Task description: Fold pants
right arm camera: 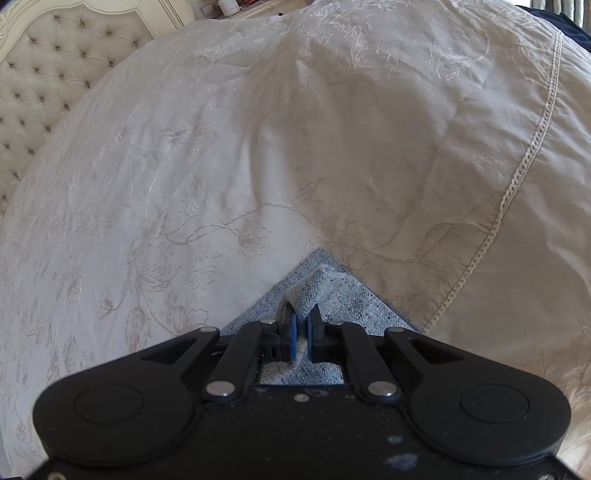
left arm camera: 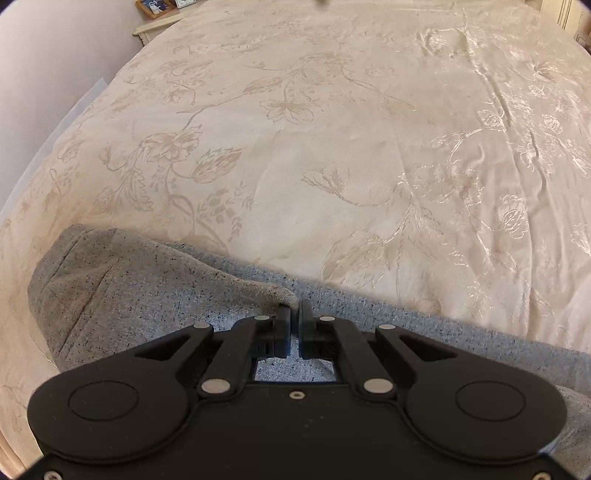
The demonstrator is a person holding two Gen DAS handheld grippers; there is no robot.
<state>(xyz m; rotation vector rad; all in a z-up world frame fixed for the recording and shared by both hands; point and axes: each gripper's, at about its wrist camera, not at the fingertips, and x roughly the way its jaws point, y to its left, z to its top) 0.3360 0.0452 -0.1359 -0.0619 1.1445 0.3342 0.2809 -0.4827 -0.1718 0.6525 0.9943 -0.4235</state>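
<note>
Grey speckled pants [left arm camera: 155, 291] lie across the near part of a cream floral bedspread [left arm camera: 314, 129]. In the left wrist view my left gripper [left arm camera: 294, 308] is shut on a raised fold of that grey fabric, which stretches away to the left and right beneath it. In the right wrist view a corner of the pants [right arm camera: 321, 280] peaks up between the fingertips of my right gripper [right arm camera: 301, 314], which is shut on it. Much of the garment is hidden under both gripper bodies.
A tufted cream headboard [right arm camera: 48, 74] rises at the upper left of the right wrist view. A bedside table [left arm camera: 159, 22] with small framed pictures stands beyond the bed's far left corner. A lace seam [right arm camera: 517, 192] crosses the bedspread at right.
</note>
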